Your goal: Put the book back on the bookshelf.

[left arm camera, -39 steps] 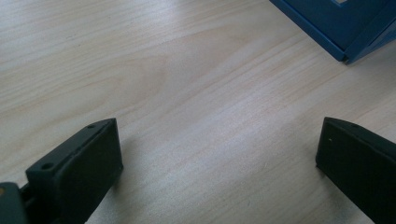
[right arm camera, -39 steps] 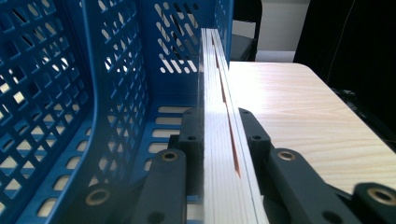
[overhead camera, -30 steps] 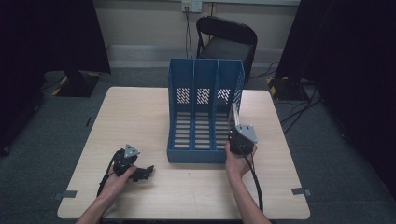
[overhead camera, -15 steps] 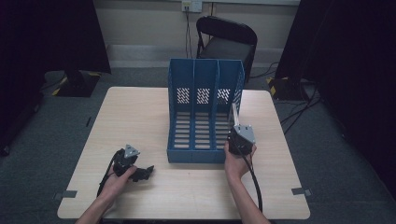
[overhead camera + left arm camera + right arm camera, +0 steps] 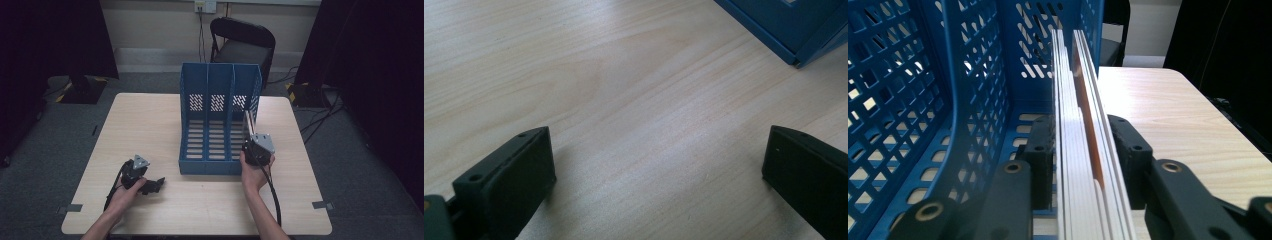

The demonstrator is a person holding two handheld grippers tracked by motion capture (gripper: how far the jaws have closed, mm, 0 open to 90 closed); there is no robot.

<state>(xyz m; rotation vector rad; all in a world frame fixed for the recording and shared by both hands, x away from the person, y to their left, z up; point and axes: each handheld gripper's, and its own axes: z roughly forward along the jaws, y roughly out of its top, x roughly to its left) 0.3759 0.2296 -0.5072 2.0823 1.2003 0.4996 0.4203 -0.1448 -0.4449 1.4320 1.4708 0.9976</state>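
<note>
Right tongs (image 5: 1082, 165), lower centre of the right gripper view, have just been opening; a stack of white boards w/ an orange edge (image 5: 1087, 150) is between the jaws, small gap at the right pad. The stack stands on edge in the rightmost slot of the blue file rack (image 5: 220, 117), mid-frame on the bench (image 5: 150, 125). Left tongs (image 5: 150, 186), lower left, wide apart, holding nothing. Black folding chair (image 5: 242, 42) behind the rack, top centre.

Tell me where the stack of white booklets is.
In the high view the stack of white booklets stands on edge in the blue file rack's right compartment, right gripper around it.
</note>
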